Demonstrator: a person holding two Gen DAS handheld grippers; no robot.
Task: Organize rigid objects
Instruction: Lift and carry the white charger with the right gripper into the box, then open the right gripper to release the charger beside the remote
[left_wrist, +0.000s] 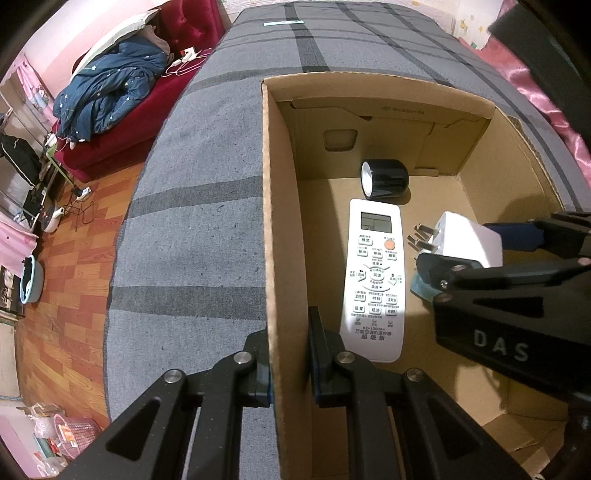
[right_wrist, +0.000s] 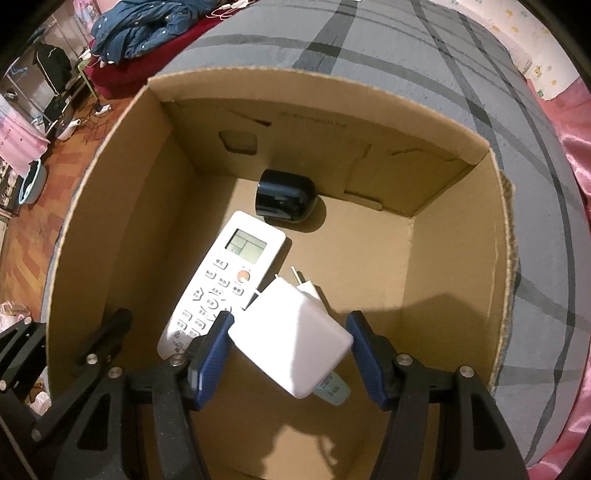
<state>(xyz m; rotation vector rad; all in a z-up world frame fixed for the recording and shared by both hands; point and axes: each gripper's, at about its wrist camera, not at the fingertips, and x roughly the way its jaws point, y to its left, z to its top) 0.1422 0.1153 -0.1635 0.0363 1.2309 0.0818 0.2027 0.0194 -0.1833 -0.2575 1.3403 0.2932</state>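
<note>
Cardboard fills both views: an open brown box (left_wrist: 280, 206) sits on a grey plaid bedcover (left_wrist: 207, 229). Furthest left, the left gripper (left_wrist: 290, 369) straddles the box's left wall, one finger outside and one inside, with the jaws pinched tight on the cardboard edge.

Just ahead and to the right of that gripper, a white air-conditioner remote (left_wrist: 373, 280) lies flat on the box floor, screen end away from the tool. Its lower panel reads "KD-1000A+" above lines of Chinese characters, and an orange button sits near its upper right. Beyond the remote's far end, a glossy black cylinder (left_wrist: 386, 179) lies on its side near the back wall, where a faint printed line is too blurred to read.

Further right, the right gripper (right_wrist: 291, 347) reaches into the box, its black housing marked "DAS". Between its blue pads (right_wrist: 210, 354) it carries a white plug adapter (right_wrist: 291, 343), jaws about half spread, prongs pointing ahead toward the remote. The adapter hangs tilted beside the remote's right edge. Under it shows a pale teal object with printing (right_wrist: 334, 391); what it is I cannot tell.
</note>
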